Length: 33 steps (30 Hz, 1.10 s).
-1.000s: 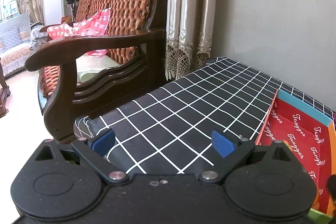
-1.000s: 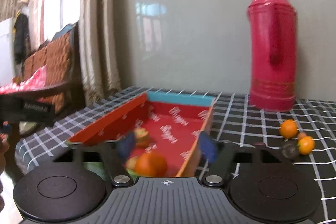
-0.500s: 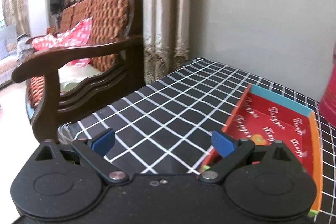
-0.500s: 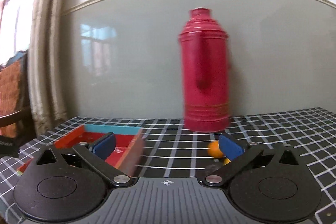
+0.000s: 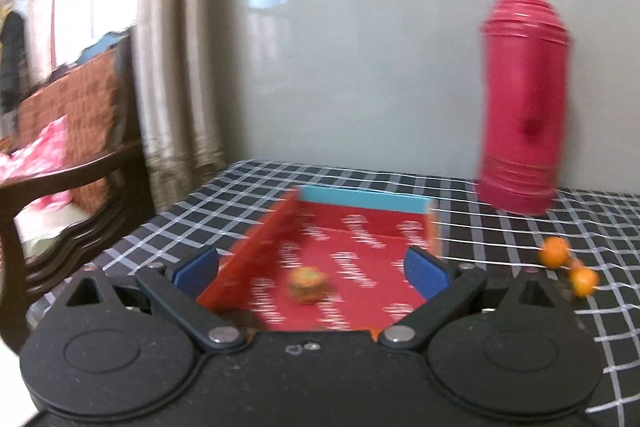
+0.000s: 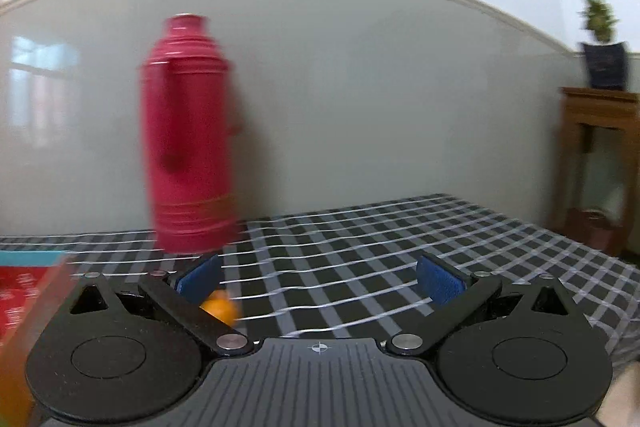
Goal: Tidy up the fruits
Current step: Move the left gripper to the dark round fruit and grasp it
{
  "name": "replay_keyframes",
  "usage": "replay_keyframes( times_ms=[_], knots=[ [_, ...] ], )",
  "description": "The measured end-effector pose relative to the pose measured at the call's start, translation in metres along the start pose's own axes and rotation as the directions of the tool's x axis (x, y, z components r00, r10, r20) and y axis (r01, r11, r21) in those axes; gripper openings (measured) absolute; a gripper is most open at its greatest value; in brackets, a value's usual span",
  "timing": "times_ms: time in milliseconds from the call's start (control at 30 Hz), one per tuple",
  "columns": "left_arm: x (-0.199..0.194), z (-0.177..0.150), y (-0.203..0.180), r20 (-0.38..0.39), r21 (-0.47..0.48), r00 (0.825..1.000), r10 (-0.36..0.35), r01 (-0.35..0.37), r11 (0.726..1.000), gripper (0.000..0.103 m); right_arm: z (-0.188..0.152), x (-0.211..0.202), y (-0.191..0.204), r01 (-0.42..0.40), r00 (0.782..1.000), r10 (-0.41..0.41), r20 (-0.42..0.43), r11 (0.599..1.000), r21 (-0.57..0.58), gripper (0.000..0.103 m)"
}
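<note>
In the left wrist view my left gripper (image 5: 312, 273) is open and empty, over the near end of a red box (image 5: 362, 227) with a blue far wall. A small orange-green fruit (image 5: 307, 285) lies in the box between the jaws. Two small oranges (image 5: 554, 247) (image 5: 585, 279) lie on the checked cloth right of the box. In the right wrist view my right gripper (image 6: 320, 281) is open and empty above the cloth. One orange (image 6: 219, 308) shows beside its left finger. The box corner (image 6: 28, 271) is at the far left.
A tall red thermos (image 5: 522, 95) (image 6: 190, 135) stands at the back by the grey wall. The table has a black-and-white checked cloth (image 6: 380, 239). A wooden armchair (image 5: 68, 163) and curtains stand left of the table, a wooden side stand (image 6: 596, 163) to the right.
Both cameras have swung to the right. The left view went from the armchair to the red box and thermos. The right view left the box and now faces the cloth right of the thermos.
</note>
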<state>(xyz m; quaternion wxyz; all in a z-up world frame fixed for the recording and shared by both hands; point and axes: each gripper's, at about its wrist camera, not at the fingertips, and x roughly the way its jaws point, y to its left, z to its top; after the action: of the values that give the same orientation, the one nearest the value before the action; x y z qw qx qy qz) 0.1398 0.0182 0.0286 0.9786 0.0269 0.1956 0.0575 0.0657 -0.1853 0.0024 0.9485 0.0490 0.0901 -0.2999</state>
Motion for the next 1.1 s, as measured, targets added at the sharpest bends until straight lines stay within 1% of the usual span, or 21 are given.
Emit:
replay_keyframes(
  times_ms=[100, 167, 200, 300, 367, 400, 467, 533, 567, 700, 767, 900, 967, 1000, 1067, 1100],
  knots=[
    [-0.002, -0.006, -0.026, 0.003, 0.046, 0.997, -0.078, 0.077, 0.996, 0.093, 0.001, 0.001, -0.015, 0.117, 0.993, -0.117, 0.023, 0.993, -0.001, 0.103],
    [-0.001, -0.009, -0.044, -0.001, 0.091, 0.992, -0.124, 0.124, 0.988, 0.095, 0.001, 0.003, -0.026, 0.171, 0.985, -0.171, 0.03, 0.985, 0.003, 0.103],
    [0.0, -0.012, -0.057, -0.01, 0.127, 0.988, -0.152, 0.152, 0.98, 0.095, 0.0, 0.003, -0.028, 0.191, 0.981, -0.191, 0.03, 0.982, 0.002, 0.103],
    [0.002, -0.02, -0.087, -0.019, 0.204, 0.978, -0.207, 0.206, 0.957, 0.095, -0.002, 0.009, -0.038, 0.262, 0.965, -0.261, 0.034, 0.965, -0.026, 0.103],
    [0.005, -0.026, -0.107, -0.022, 0.254, 0.971, -0.238, 0.235, 0.938, 0.094, -0.003, 0.013, -0.044, 0.284, 0.959, -0.283, 0.025, 0.958, -0.044, 0.103],
    [0.007, -0.028, -0.115, -0.027, 0.277, 0.965, -0.26, 0.257, 0.926, 0.093, -0.004, 0.014, -0.049, 0.282, 0.959, -0.281, 0.021, 0.959, -0.043, 0.103],
    [0.011, -0.032, -0.128, -0.045, 0.305, 0.952, -0.302, 0.301, 0.904, 0.084, -0.005, 0.015, -0.057, 0.27, 0.963, -0.27, 0.011, 0.962, -0.031, 0.103],
    [0.015, -0.034, -0.139, -0.07, 0.316, 0.937, -0.342, 0.346, 0.883, 0.079, -0.004, 0.016, -0.061, 0.259, 0.966, -0.259, 0.004, 0.966, -0.024, 0.103],
    [0.016, -0.035, -0.142, -0.082, 0.317, 0.931, -0.355, 0.362, 0.877, 0.078, -0.004, 0.017, -0.063, 0.255, 0.967, -0.255, -0.001, 0.967, -0.022, 0.103],
    [0.027, -0.04, -0.155, -0.115, 0.331, 0.915, -0.386, 0.401, 0.854, 0.078, -0.003, 0.015, -0.067, 0.241, 0.97, -0.241, -0.018, 0.97, -0.012, 0.103],
    [0.03, -0.041, -0.159, -0.132, 0.331, 0.908, -0.398, 0.419, 0.845, 0.074, -0.002, 0.016, -0.069, 0.235, 0.972, -0.236, -0.024, 0.972, -0.01, 0.103],
    [0.048, -0.04, -0.164, -0.166, 0.311, 0.897, -0.41, 0.443, 0.841, 0.07, 0.0, 0.02, -0.07, 0.224, 0.974, -0.225, -0.026, 0.974, -0.011, 0.103],
    [0.056, -0.038, -0.164, -0.187, 0.293, 0.886, -0.424, 0.462, 0.837, 0.061, 0.0, 0.02, -0.07, 0.219, 0.975, -0.219, -0.027, 0.976, -0.012, 0.103],
    [0.058, -0.037, -0.163, -0.203, 0.281, 0.878, -0.434, 0.477, 0.833, 0.057, 0.0, 0.02, -0.07, 0.216, 0.976, -0.216, -0.027, 0.976, -0.014, 0.103],
    [0.065, -0.036, -0.164, -0.232, 0.267, 0.866, -0.443, 0.494, 0.827, 0.043, 0.0, 0.021, -0.07, 0.21, 0.977, -0.21, -0.028, 0.978, -0.016, 0.103],
    [0.069, -0.036, -0.165, -0.247, 0.258, 0.86, -0.446, 0.502, 0.825, 0.039, 0.0, 0.021, -0.07, 0.207, 0.978, -0.207, -0.03, 0.978, -0.017, 0.103]
  ],
)
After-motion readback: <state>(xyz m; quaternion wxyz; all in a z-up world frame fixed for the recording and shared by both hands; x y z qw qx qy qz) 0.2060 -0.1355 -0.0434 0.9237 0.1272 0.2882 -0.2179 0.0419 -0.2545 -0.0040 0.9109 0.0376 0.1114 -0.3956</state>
